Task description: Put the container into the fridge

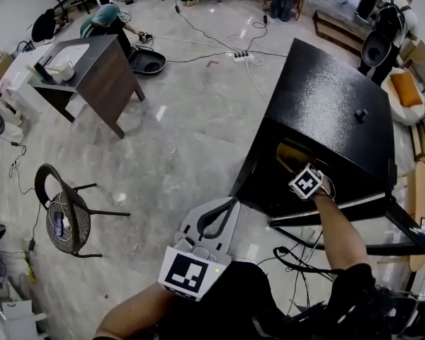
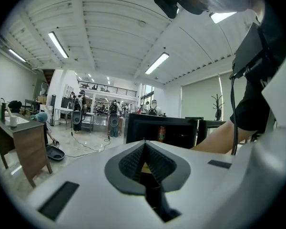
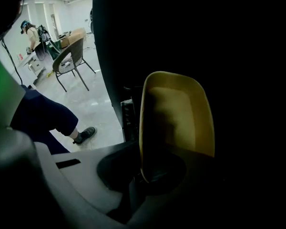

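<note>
Insertion step: right gripper (image 3: 148, 175) fingers clamp container (image 3: 176, 113) inside fridge (image 1: 326, 105), two o'clock; next move likely needs lowering, release. Left gripper (image 2: 144, 147) closed, empty.

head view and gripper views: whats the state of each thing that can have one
black fridge, open at the front
yellow plastic container, gripped by its rim, inside the fridge
right gripper, shut on the container
left gripper, shut, empty
</note>
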Motion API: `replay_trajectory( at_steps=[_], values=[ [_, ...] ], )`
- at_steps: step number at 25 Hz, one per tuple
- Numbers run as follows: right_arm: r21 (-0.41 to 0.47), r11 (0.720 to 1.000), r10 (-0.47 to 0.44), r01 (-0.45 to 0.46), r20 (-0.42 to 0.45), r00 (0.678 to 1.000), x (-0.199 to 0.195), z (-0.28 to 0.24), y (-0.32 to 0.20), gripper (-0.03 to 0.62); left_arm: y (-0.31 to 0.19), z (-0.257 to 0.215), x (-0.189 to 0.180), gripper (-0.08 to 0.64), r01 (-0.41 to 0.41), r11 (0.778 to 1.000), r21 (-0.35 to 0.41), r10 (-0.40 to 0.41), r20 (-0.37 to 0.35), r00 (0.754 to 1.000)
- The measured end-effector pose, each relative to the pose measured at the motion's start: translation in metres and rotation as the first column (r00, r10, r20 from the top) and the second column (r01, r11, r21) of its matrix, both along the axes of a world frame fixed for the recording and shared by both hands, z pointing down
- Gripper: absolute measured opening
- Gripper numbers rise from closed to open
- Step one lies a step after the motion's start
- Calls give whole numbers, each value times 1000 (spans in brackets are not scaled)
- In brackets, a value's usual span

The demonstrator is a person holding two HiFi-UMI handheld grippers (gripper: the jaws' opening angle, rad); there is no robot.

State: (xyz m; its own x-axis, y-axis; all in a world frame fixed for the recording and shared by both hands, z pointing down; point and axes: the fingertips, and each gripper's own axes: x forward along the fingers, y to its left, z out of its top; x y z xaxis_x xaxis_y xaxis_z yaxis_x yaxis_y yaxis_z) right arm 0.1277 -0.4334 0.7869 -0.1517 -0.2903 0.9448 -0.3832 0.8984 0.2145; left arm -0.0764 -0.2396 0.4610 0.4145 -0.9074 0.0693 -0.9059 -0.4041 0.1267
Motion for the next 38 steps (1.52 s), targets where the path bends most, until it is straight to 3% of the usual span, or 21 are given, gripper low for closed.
replay_trajectory(
  at_steps=[6, 9, 13, 17, 20, 23, 26, 30, 38],
  values=[
    [-58, 998, 14, -15, -15, 1000, 0, 16, -7, 17, -1, 8, -6, 8, 14, 1000, -17, -14, -3, 1000],
    [-31, 999, 7, -9, -59, 998, 4, 19, -15, 17, 0, 11, -9, 8, 25, 999, -22, -25, -4, 1000],
    [-107, 992, 60, -72, -114, 992, 16, 23, -6, 17, 2, 14, -11, 8, 33, 999, -31, -33, 1, 999],
    [-112, 994, 7, -2, 43, 999, -17, 28, -13, 18, 6, 21, -12, 8, 44, 998, -45, -44, 0, 999],
    [-108, 993, 38, -40, -22, 999, -1, 26, -17, 18, 8, 23, -11, 8, 47, 997, -54, -47, 3, 999],
    [-64, 997, 33, -33, 3, 999, -6, 25, -27, 26, 9, 22, -10, 8, 49, 997, -60, -49, 7, 999],
    [-43, 997, 57, -60, -61, 997, 6, 23, -26, 164, 9, 18, -11, 8, 43, 998, -50, -42, 22, 999],
    [47, 999, 11, -10, -19, 1000, -4, 10, -33, 177, 8, 10, -8, 8, 53, 998, -39, -53, 8, 999],
    [76, 997, -9, 2, 83, 997, -22, -12, -3, 187, 8, 1, 4, 8, 34, 999, -18, -34, 8, 999]
  ],
)
